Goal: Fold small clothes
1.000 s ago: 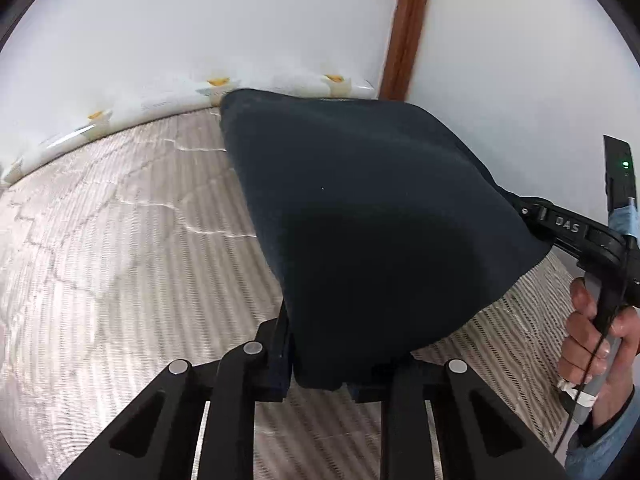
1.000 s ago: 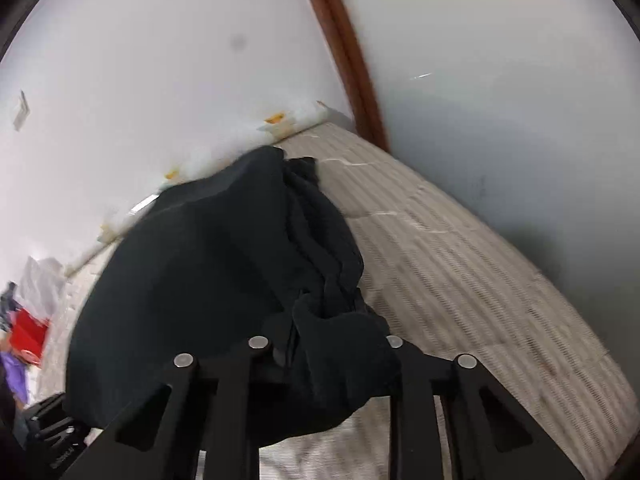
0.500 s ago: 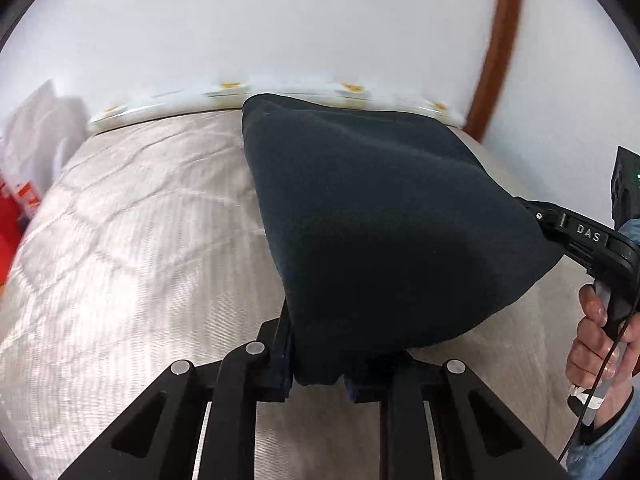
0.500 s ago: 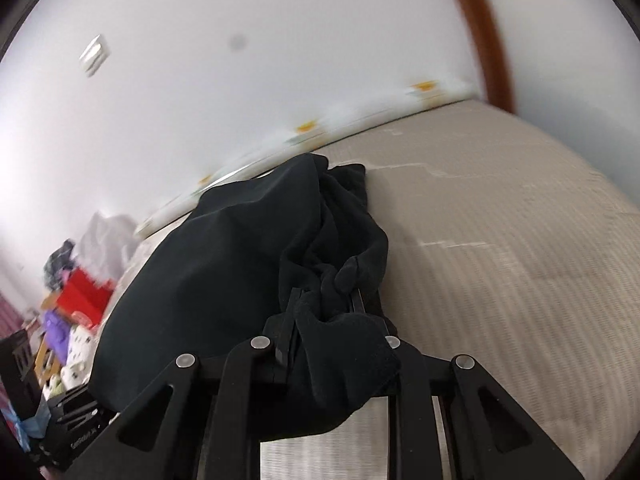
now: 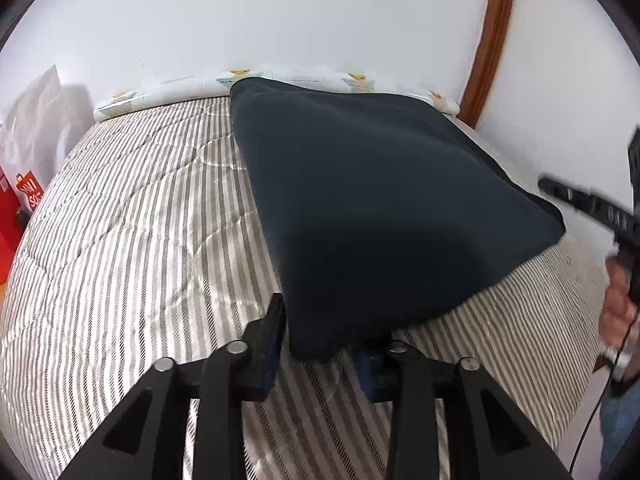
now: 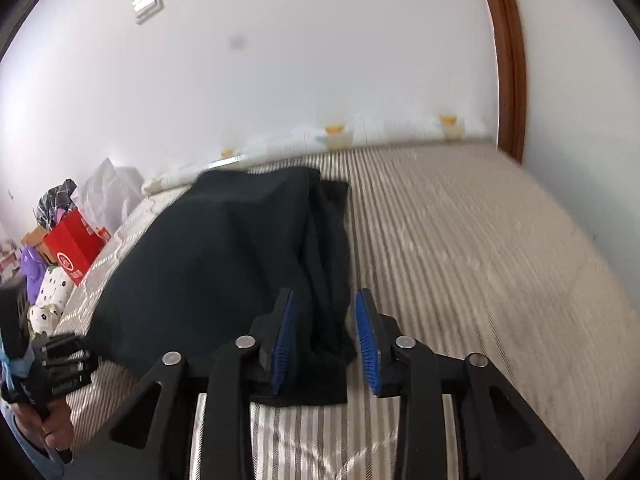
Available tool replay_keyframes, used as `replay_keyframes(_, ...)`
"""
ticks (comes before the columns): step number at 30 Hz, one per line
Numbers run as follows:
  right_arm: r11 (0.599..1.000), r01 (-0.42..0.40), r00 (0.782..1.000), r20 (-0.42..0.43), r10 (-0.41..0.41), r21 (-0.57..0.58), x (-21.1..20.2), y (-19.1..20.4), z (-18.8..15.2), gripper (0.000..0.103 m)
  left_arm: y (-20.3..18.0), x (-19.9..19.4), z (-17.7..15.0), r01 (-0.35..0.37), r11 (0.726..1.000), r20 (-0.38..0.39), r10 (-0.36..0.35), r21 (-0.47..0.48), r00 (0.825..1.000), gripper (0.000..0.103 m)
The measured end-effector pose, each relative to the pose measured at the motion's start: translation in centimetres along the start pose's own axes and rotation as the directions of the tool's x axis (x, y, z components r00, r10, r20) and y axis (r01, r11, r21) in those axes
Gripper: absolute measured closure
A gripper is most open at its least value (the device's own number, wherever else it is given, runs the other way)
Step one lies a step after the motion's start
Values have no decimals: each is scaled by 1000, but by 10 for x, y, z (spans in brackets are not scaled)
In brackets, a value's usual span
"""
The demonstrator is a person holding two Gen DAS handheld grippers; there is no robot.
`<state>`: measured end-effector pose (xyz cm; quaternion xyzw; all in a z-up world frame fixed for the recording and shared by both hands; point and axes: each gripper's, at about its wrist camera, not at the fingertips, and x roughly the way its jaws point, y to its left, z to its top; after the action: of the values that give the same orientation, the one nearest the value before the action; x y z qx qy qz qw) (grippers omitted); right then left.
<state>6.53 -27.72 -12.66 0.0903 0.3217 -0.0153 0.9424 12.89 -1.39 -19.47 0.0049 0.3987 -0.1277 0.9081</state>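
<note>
A dark navy garment [image 5: 372, 200] lies spread over a striped bed cover [image 5: 132, 248]. In the left wrist view my left gripper [image 5: 320, 354] has its jaws apart, with the garment's near corner draped between them. In the right wrist view the garment [image 6: 224, 264] lies on the bed, its bunched edge running between the blue pads [image 6: 366, 340] of my right gripper [image 6: 326, 340], which is open and not pinching the cloth. The right gripper also shows at the right edge of the left wrist view [image 5: 580, 204].
White walls and a brown door frame [image 5: 490, 40] bound the bed at the far side. A rolled patterned cloth [image 5: 280, 80] lies along the wall. A red bag [image 6: 74, 248], white bags and other clutter stand left of the bed.
Both grippers have opened and let go of the garment. The garment has dropped from held-up to lying on the bed. Both cameras have swung toward the left.
</note>
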Motion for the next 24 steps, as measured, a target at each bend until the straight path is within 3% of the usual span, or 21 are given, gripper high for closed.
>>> replay_keyframes(6, 999, -33, 998, -53, 33, 2, 42, 6, 25, 63, 15, -47, -15, 61, 998, 83, -60, -16, 995, 44)
replay_keyframes(11, 993, -56, 983, -168, 74, 107, 98, 4, 31, 64, 25, -49, 12, 45, 997, 107, -39, -55, 993, 41)
replay_keyframes(12, 990, -60, 981, -177, 82, 126, 104, 4, 33, 73, 25, -40, 22, 43, 997, 97, -36, -70, 995, 41)
replay_keyframes(13, 988, -70, 980, -174, 93, 137, 106, 4, 34, 86, 25, -34, 28, 54, 996, 93, -47, -74, 995, 41)
replay_keyframes(15, 992, -72, 981, -170, 90, 106, 106, 11, 38, 93, 25, -15, 39, 53, 995, 62, -48, -90, 997, 40)
replay_keyframes(18, 997, -63, 996, -66, 65, 40, 82, 9, 49, 96, 20, 5, 46, 32, 995, 12, -31, -94, 999, 37)
replay_keyframes(21, 988, -106, 994, 14, 105, 117, 64, -12, 58, 97, 12, 14, 49, 54, 995, 4, -54, -79, 999, 35)
replay_keyframes(24, 992, -33, 996, -73, 42, 123, 86, -17, 54, 96, 3, 18, 50, 29, 998, 1, -29, -48, 1000, 35)
